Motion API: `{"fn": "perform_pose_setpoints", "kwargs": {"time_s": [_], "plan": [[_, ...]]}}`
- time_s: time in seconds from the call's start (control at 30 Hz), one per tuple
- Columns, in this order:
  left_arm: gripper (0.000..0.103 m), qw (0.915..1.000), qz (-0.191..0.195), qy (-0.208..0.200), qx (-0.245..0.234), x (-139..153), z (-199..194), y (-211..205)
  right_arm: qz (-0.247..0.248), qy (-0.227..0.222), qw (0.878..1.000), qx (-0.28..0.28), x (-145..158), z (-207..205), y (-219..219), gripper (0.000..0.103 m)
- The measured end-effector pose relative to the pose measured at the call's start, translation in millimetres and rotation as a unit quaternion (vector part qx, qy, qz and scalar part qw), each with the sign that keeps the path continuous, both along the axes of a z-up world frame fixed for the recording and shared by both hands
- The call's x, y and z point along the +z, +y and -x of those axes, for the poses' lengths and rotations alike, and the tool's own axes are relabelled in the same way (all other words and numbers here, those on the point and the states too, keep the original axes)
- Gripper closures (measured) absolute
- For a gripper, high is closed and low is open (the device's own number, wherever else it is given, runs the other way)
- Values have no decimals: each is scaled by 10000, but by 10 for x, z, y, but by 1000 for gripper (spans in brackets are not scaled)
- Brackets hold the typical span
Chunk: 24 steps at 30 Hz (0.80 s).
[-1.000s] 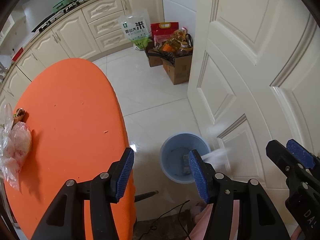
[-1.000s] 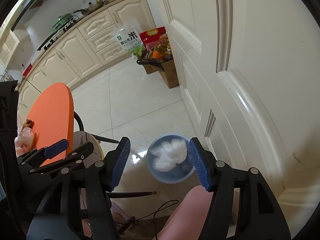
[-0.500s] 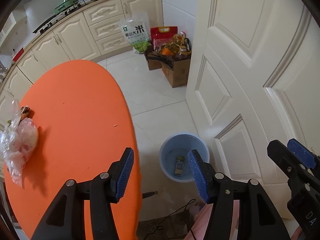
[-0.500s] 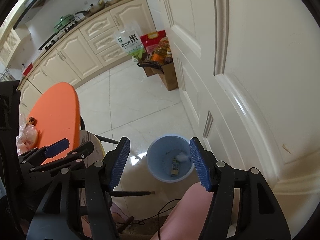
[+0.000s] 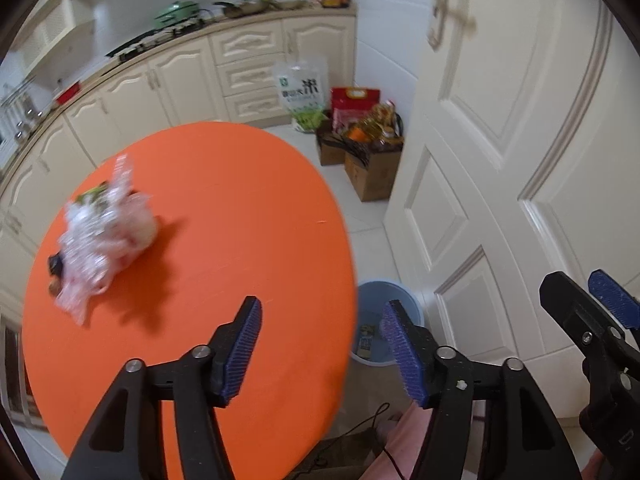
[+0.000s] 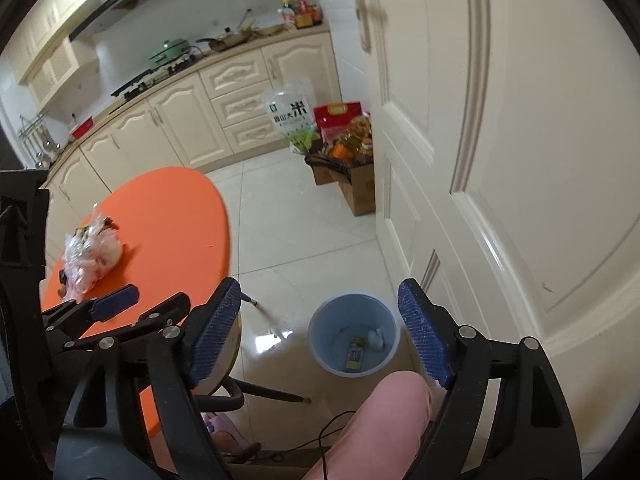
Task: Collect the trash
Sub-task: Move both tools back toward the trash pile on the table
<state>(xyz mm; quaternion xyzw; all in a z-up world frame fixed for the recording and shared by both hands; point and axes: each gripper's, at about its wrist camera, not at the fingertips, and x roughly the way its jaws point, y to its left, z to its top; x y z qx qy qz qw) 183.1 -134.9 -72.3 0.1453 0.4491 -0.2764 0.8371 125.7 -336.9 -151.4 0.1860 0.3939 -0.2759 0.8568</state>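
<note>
Both grippers empty, jaws opening: left gripper over the orange bench, right gripper above the floor. Blue bin holds scraps; a plastic bag remains on the bench.

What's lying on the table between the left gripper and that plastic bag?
Nothing: in the left wrist view only bare orange table runs from the left gripper, whose jaws are opening with nothing between them, to the plastic bag.
</note>
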Motion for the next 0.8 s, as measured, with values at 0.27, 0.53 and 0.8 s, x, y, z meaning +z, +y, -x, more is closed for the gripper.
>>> {"fn": "perform_pose_setpoints", "kwargs": {"time_s": [0.27, 0.53, 0.8], "plan": [[31, 9966, 369, -447, 584, 203, 347, 864, 315, -422, 9975, 476, 308, -24, 702, 8], [25, 9874, 572, -674, 1313, 361, 643, 1681, 418, -565, 9913, 1110, 405, -269, 1237, 0], [22, 9750, 526, -497, 2102, 341, 398, 2288, 375, -563, 9845, 1619, 294, -700, 1616, 0]]}}
